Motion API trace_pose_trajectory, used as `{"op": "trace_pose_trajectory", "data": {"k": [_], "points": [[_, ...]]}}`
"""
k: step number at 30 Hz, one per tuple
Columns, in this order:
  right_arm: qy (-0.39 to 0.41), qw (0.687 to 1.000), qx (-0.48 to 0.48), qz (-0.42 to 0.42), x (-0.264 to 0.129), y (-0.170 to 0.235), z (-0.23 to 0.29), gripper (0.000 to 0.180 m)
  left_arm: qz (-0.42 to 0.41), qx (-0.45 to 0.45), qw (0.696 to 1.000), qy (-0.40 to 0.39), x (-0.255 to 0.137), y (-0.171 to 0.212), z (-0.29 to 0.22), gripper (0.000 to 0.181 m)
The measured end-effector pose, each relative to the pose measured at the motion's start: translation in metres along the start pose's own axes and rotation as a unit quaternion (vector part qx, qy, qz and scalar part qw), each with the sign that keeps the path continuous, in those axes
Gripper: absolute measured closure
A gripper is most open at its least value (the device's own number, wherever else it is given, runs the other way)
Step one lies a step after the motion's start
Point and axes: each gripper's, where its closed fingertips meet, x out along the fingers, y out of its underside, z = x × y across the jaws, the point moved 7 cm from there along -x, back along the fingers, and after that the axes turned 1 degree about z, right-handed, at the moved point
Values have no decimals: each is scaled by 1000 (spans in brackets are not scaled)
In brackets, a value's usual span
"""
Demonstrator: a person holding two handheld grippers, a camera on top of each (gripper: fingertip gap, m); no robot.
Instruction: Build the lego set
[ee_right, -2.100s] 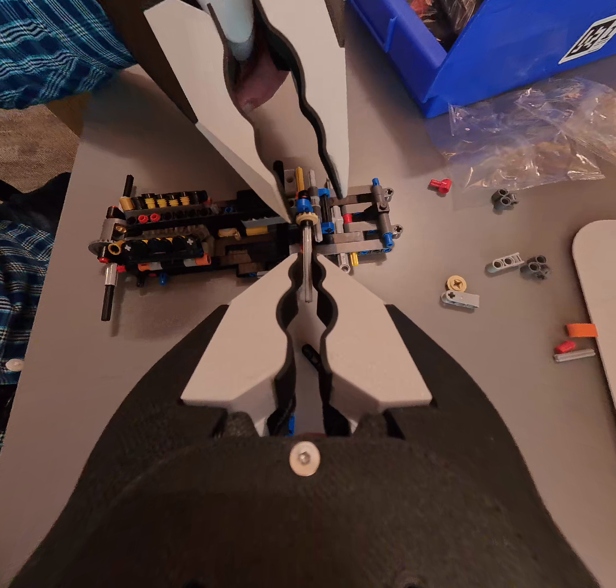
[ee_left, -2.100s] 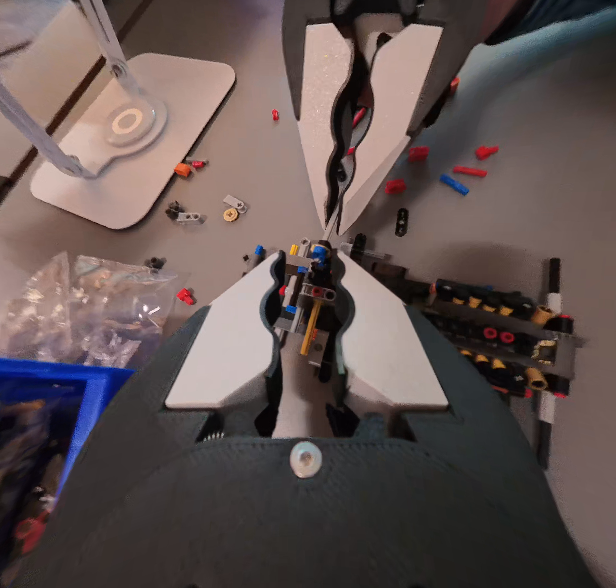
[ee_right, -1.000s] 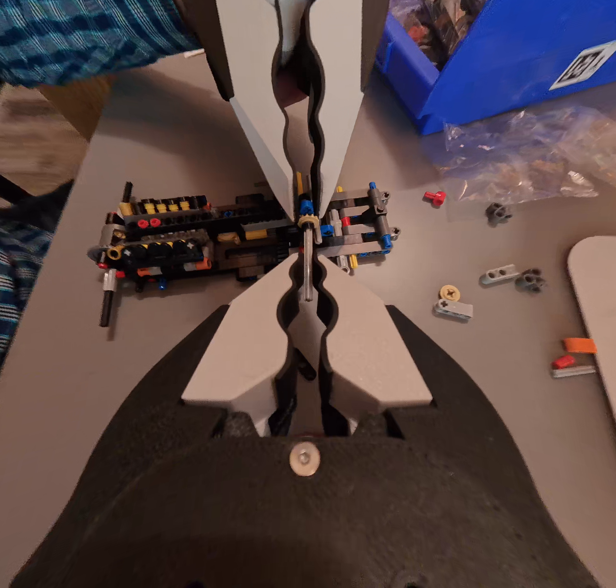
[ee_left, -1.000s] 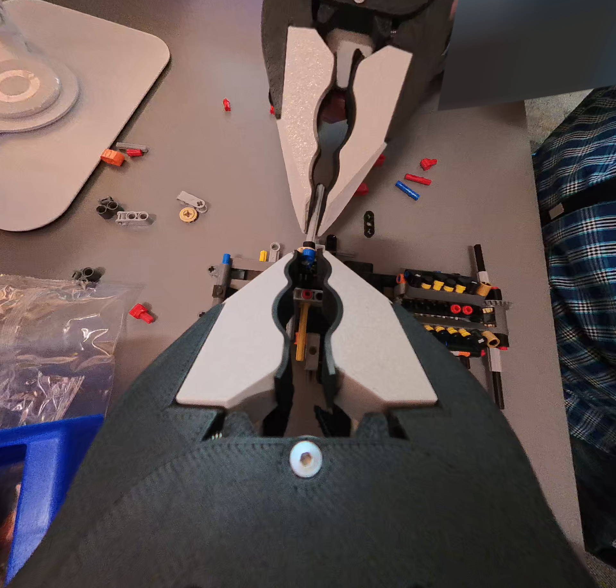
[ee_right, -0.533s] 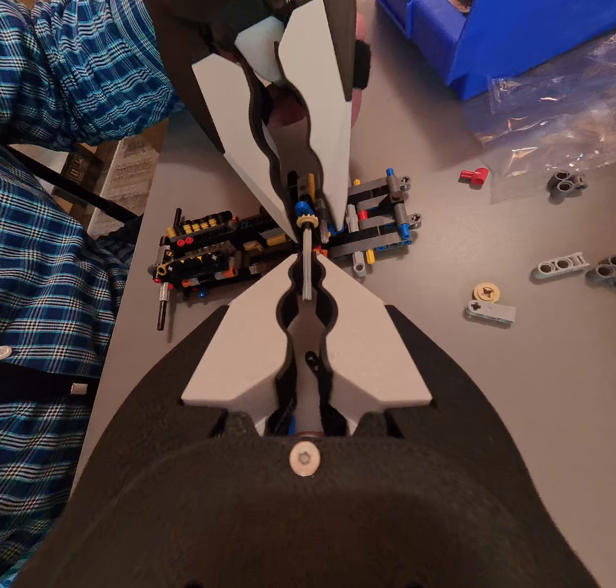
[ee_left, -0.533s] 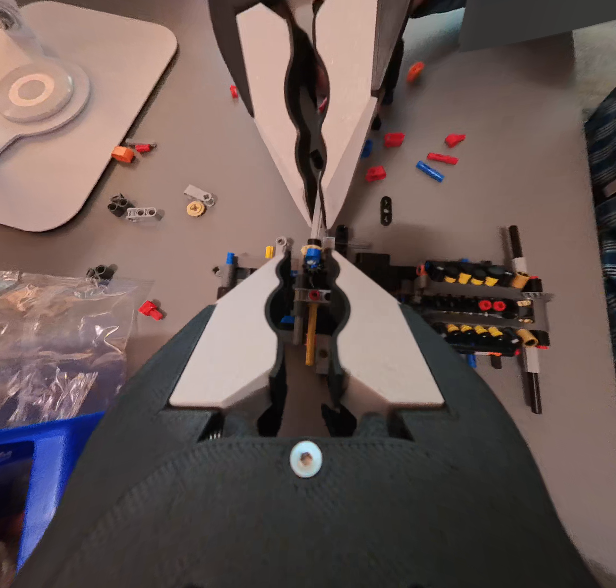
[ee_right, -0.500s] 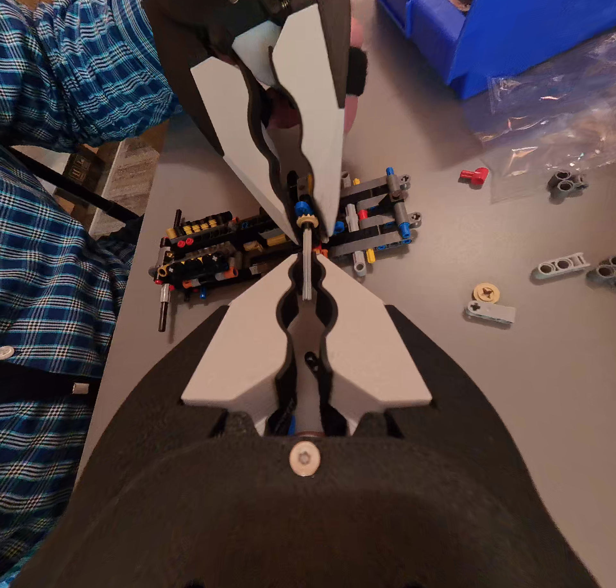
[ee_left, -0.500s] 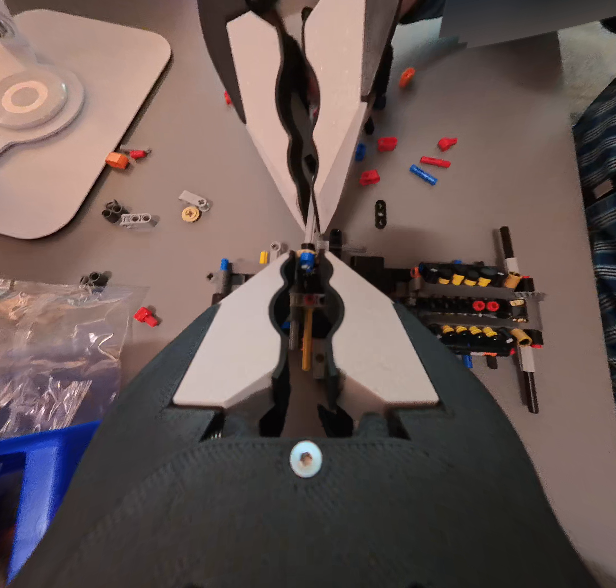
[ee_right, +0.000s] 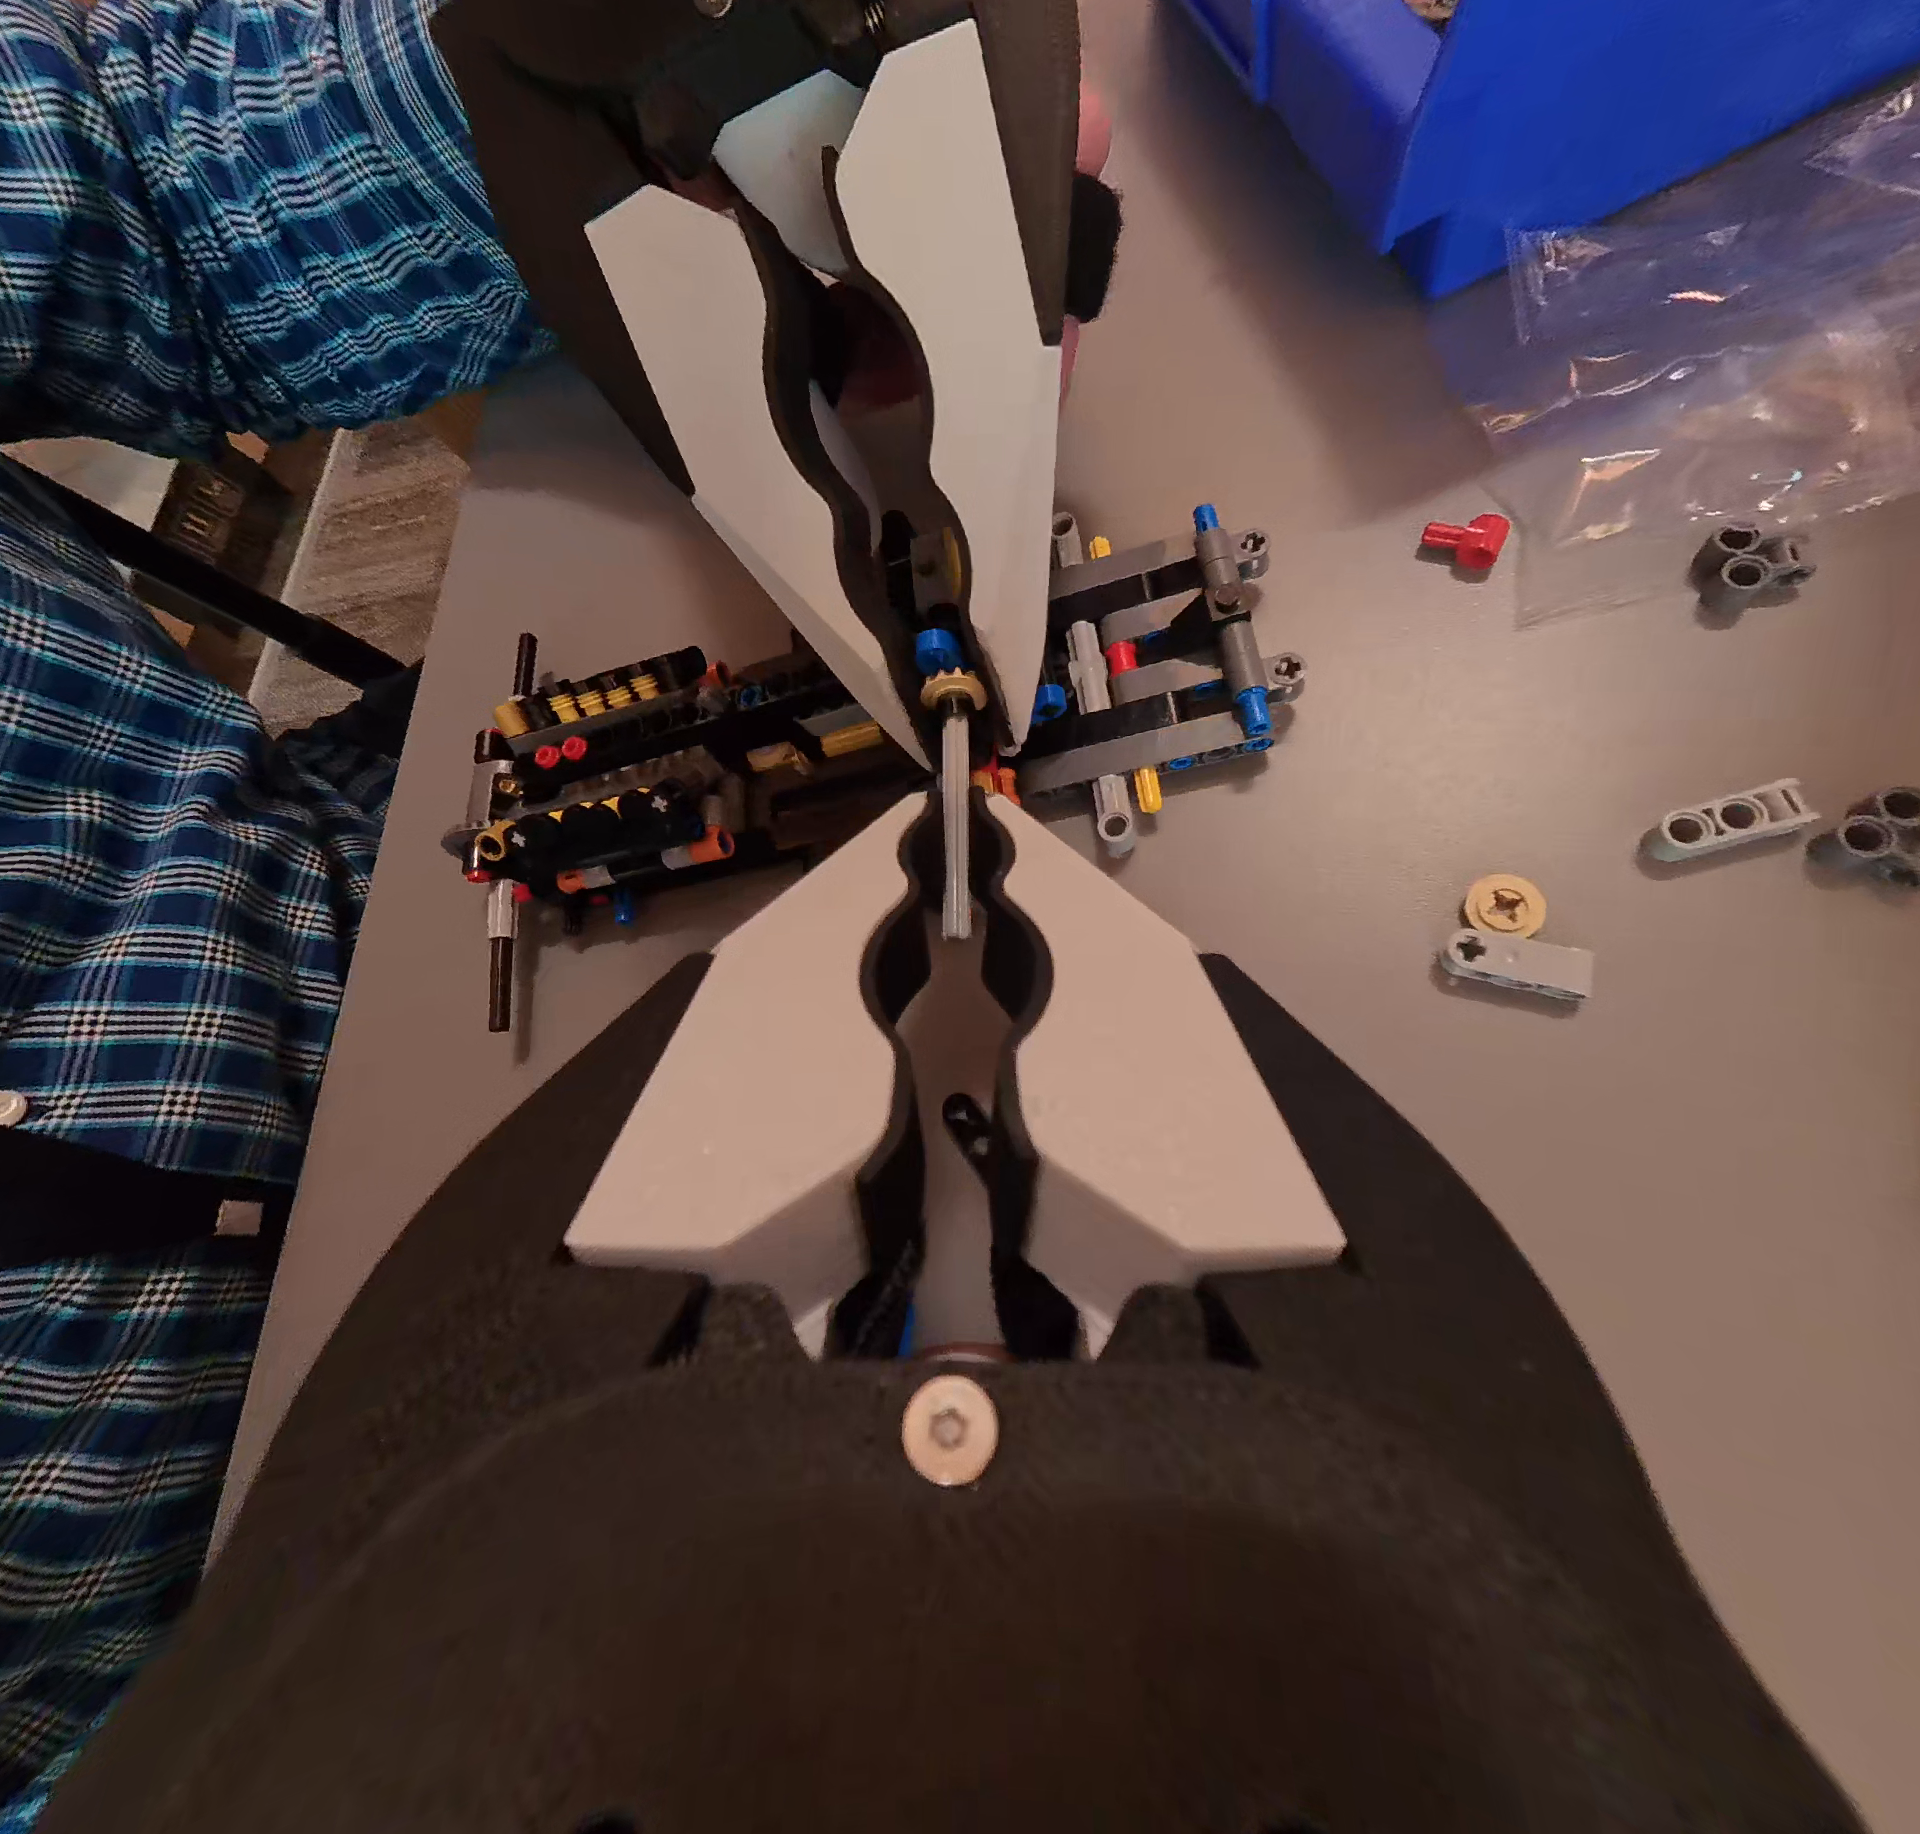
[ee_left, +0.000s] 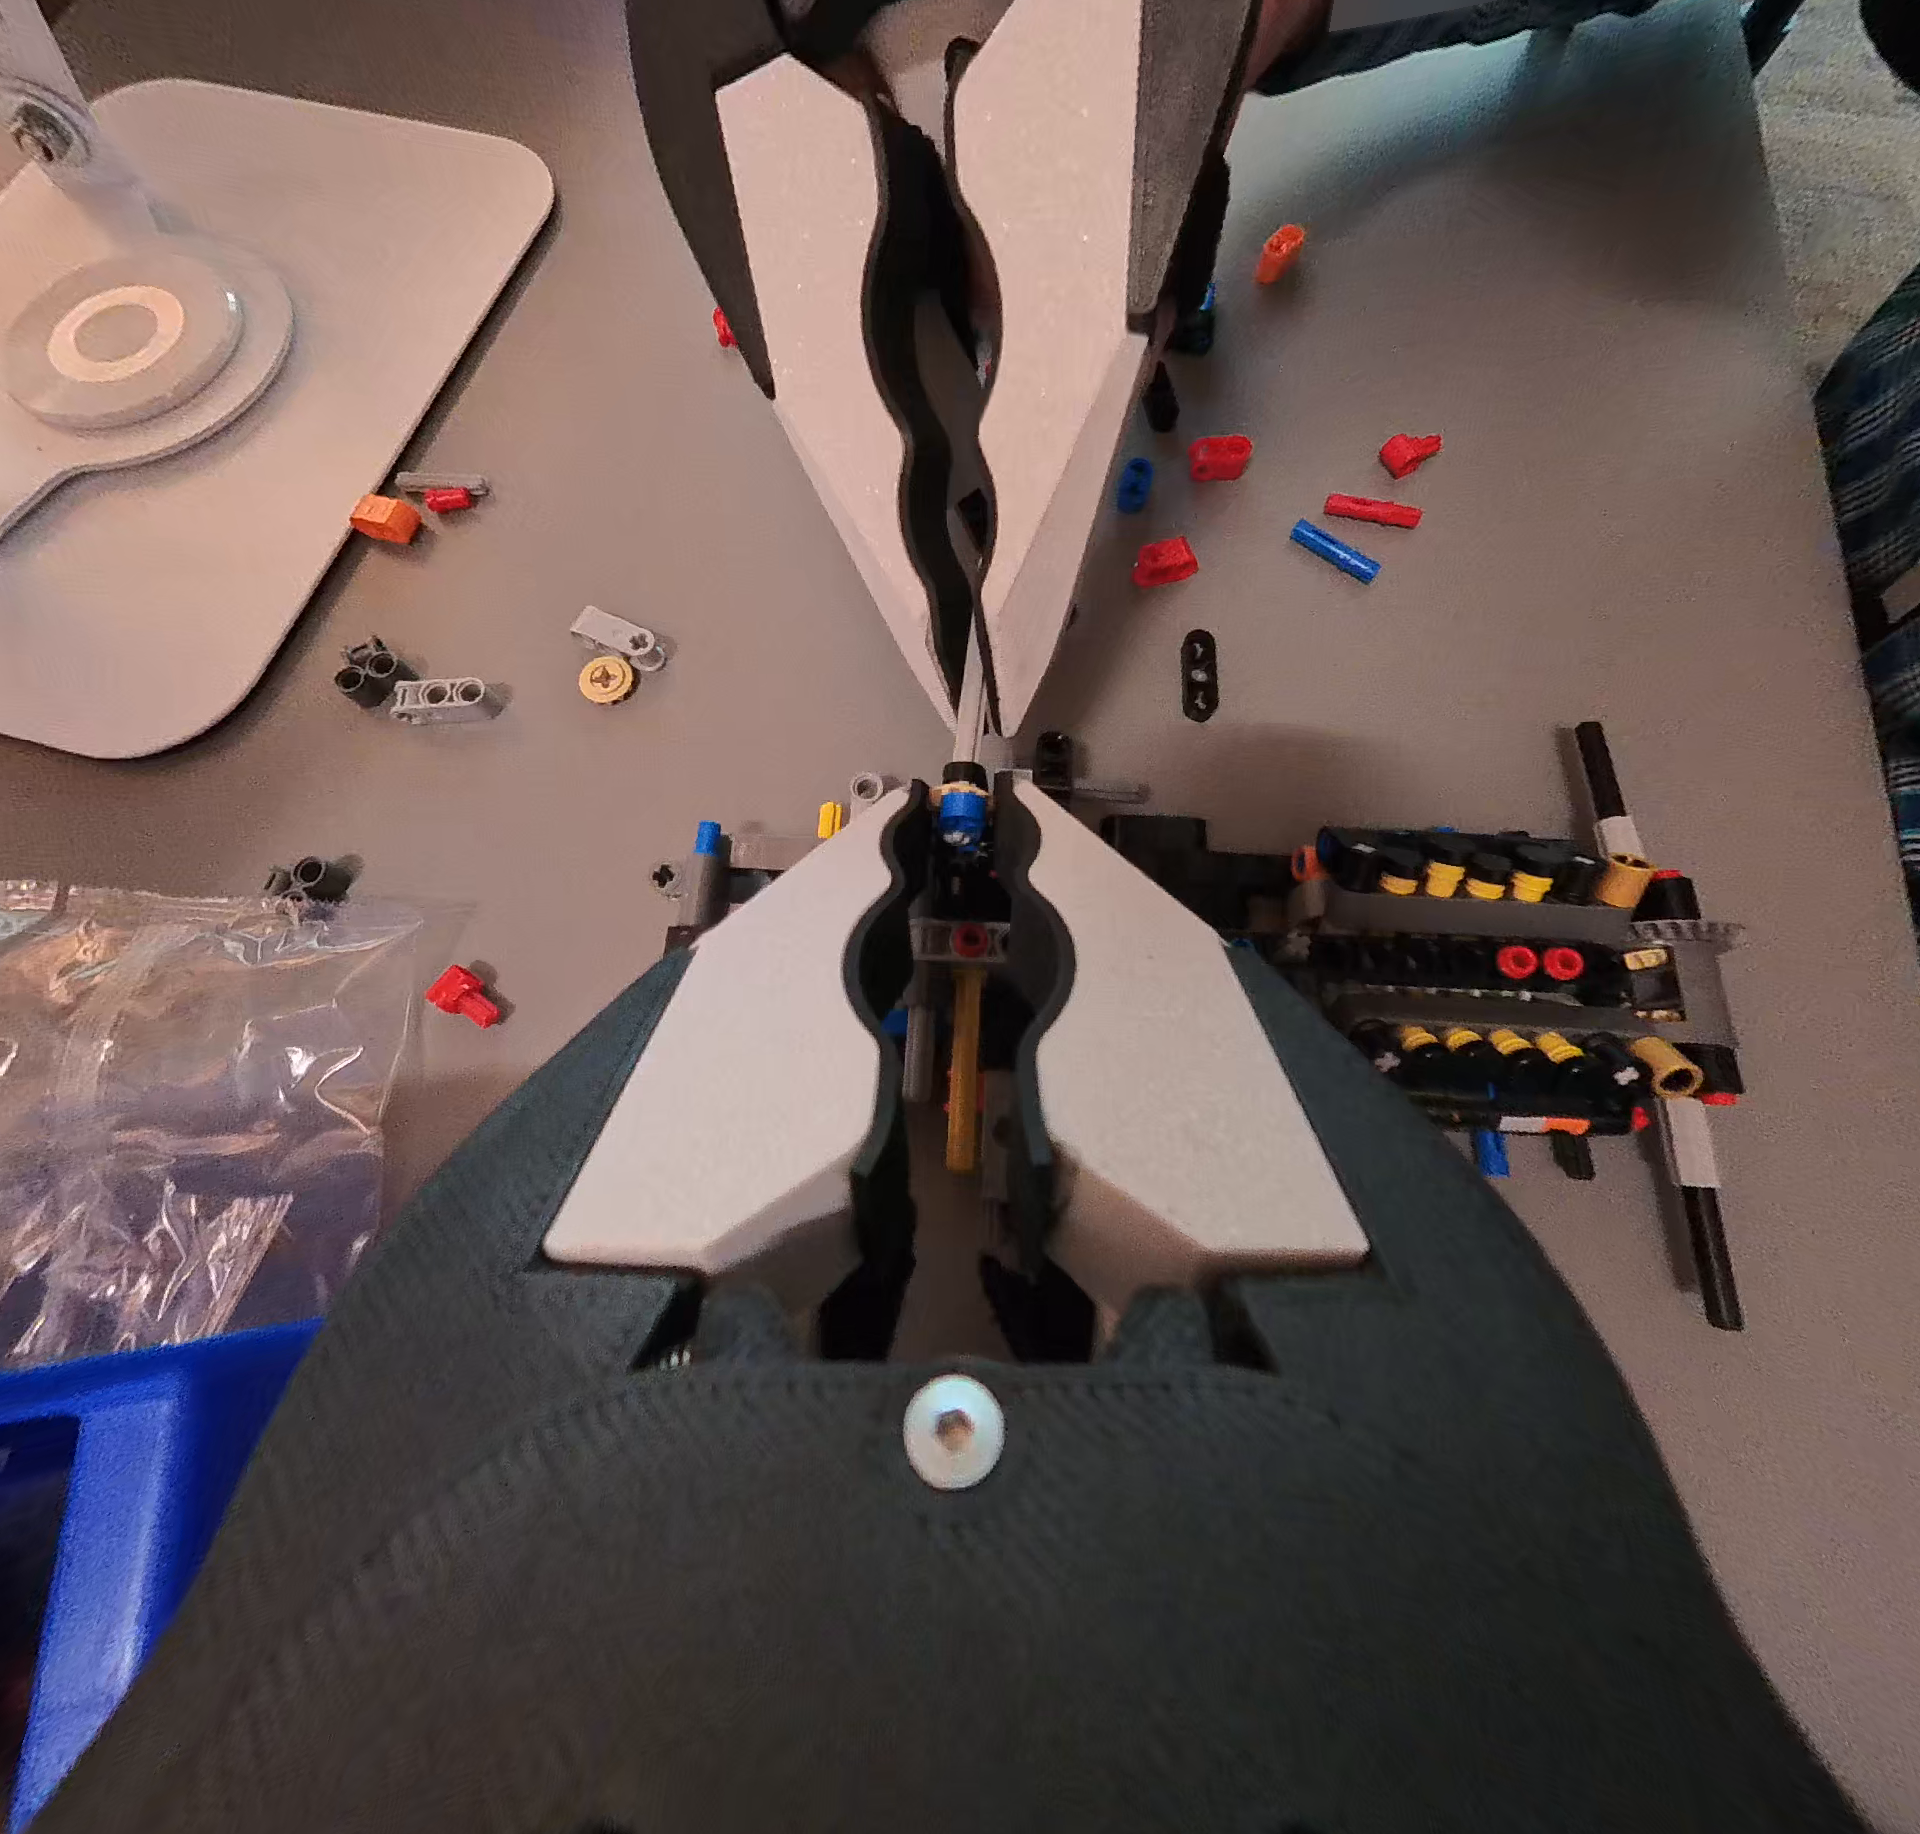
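The long black and grey lego model (ee_left: 1455,974) lies on the grey table; it also shows in the right wrist view (ee_right: 623,776). My left gripper (ee_left: 961,797) is shut on the model's middle section, over a blue bush and a yellow axle. My right gripper (ee_right: 954,797) is shut on a thin grey axle (ee_right: 954,849). The axle's far end sits in a tan gear (ee_right: 948,691) on the model, between the left gripper's tips. The two grippers meet tip to tip, and the right gripper (ee_left: 977,719) reaches in from the top of the left wrist view.
A blue bin (ee_right: 1558,70) and a clear plastic bag (ee_left: 177,1057) lie beside the model. Loose red, blue, grey and tan pieces (ee_left: 1340,537) are scattered about. A white stand base (ee_left: 208,382) sits far left. A person's plaid sleeve (ee_right: 208,226) is at the table edge.
Both grippers have kept their hold. The right gripper has tilted steeper and looms larger over the model in the left wrist view. The grey axle stays at the tan gear.
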Motion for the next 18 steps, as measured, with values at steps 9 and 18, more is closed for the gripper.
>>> {"op": "trace_pose_trajectory", "data": {"k": [9,18], "points": [[8,1000,-4,16,2,-2,0,180,28,16,999,-14,1,-3,-1,171],[3,1000,1,15,3,-1,-1,180,37,9,999,-9,1,-4,-1,171]]}}
